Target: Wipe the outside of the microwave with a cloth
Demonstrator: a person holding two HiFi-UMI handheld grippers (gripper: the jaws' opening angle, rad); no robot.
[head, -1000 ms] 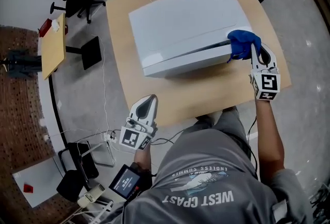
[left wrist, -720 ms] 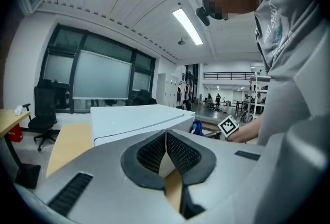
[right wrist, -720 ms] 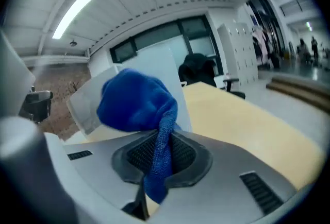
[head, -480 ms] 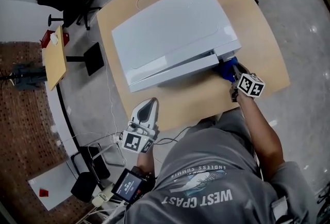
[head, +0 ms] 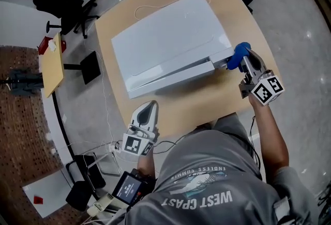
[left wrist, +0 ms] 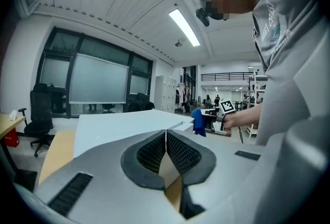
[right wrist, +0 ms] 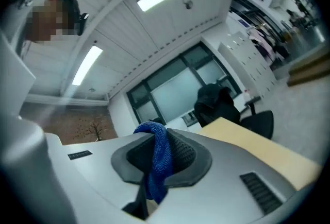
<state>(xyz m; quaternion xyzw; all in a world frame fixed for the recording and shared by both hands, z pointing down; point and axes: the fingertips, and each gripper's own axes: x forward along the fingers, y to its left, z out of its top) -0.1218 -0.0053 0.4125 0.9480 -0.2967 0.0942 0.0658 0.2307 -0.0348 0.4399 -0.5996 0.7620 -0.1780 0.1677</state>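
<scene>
Blue cloth (head: 237, 56) is pinched between the narrow-set jaws of the right gripper (head: 243, 61), one fold bulging above the pads and the rest hanging below; it sits at the near right corner of the white microwave (head: 165, 45), though whether it presses on the casing or lies just beside it I cannot tell; the microwave stands on a pale wooden table (head: 207, 102); the left gripper (head: 148, 107) hangs off the table's near edge, well apart from the microwave, jaws together on nothing.
</scene>
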